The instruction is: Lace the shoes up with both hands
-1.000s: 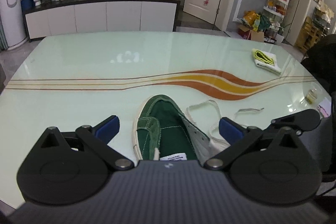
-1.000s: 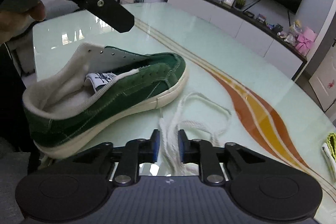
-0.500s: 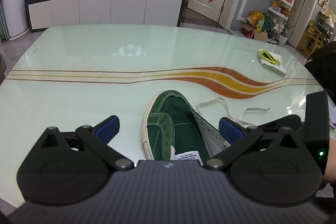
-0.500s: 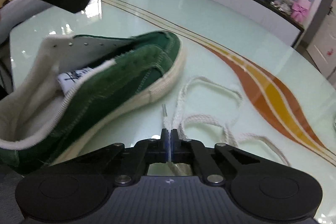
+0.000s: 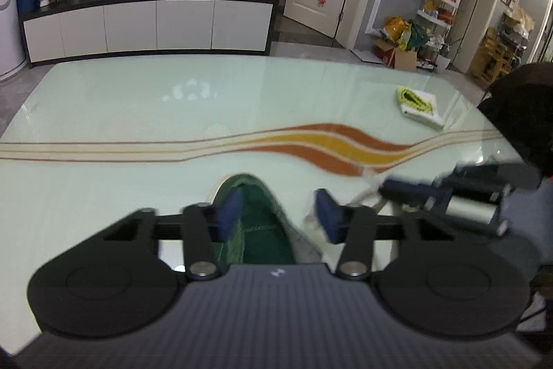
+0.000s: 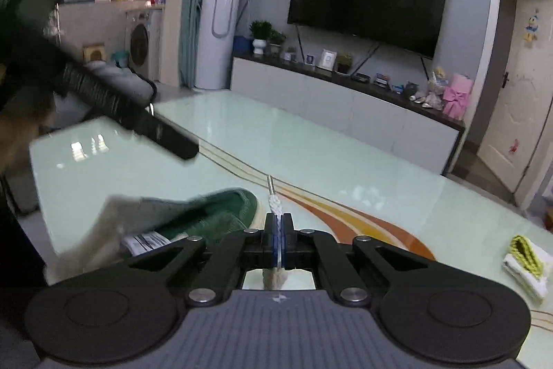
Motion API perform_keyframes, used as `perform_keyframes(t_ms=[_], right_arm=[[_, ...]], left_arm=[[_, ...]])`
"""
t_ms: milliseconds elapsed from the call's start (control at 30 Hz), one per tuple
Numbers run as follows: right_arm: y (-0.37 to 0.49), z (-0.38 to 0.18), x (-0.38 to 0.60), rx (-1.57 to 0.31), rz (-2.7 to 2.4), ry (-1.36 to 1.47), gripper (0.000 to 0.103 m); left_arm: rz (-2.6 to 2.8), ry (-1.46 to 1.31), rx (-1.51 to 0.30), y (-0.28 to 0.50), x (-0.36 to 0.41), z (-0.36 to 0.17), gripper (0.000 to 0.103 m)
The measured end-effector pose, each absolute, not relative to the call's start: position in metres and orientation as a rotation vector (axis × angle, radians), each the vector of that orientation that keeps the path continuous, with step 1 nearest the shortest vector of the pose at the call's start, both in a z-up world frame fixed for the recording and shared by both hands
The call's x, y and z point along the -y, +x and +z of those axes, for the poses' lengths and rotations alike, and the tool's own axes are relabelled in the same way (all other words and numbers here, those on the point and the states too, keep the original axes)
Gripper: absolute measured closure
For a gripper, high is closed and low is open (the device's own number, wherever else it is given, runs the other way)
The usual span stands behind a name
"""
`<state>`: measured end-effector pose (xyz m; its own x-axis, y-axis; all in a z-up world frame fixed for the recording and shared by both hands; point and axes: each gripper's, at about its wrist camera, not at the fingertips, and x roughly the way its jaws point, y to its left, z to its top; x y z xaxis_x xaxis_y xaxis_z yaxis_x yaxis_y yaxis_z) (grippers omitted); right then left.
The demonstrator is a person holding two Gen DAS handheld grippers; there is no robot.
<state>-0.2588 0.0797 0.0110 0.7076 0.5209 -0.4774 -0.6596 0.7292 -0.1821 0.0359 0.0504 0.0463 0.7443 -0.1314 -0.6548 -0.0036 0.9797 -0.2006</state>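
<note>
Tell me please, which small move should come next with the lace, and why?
Probably bring the right gripper toward the green shoe and aim the white lace tip at an eyelet. The gripper is shut on the lace with its tip sticking out, and the left gripper is open over the shoe.

The green shoe [image 5: 261,223] is blurred in both views – its heel hides behind the gripper body. The white lace [image 6: 273,203] goes between the right gripper [image 6: 277,230] pads; the rest is hidden.
</note>
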Motion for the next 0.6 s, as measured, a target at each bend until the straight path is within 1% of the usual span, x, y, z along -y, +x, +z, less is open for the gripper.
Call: perform_keyframes(t_ms=[67,100,133,200,300,467,600], right_arm=[[-0.264,0.015,-0.075,-0.399,0.687,-0.342,0.102],[-0.266,0.017,-0.077,-0.393,0.691,-0.338,0.102],[-0.266,0.021,-0.079,-0.385,0.698,-0.332,0.102],[-0.262,0.027,-0.081,-0.377,0.707,-0.327,0.102],[-0.261,0.021,-0.085,-0.389,0.729,-0.334,0.102],[-0.264,0.016,-0.092,-0.400,0.756,-0.347,0.102],[-0.270,0.023,-0.093,-0.377,0.771,-0.344,0.102]], left_arm=[[-0.104,-0.246,-0.755,0.048,-0.050,0.043,0.090],[-0.121,-0.272,-0.767,0.054,-0.050,0.041,0.097],[-0.128,-0.277,-0.770,0.056,-0.049,0.038,0.099],[-0.140,-0.283,-0.773,0.062,-0.045,0.031,0.098],[-0.196,-0.335,-0.760,0.062,-0.042,0.020,0.098],[-0.209,-0.344,-0.785,0.066,-0.039,0.007,0.098],[-0.201,-0.359,-0.787,0.067,-0.040,0.006,0.096]])
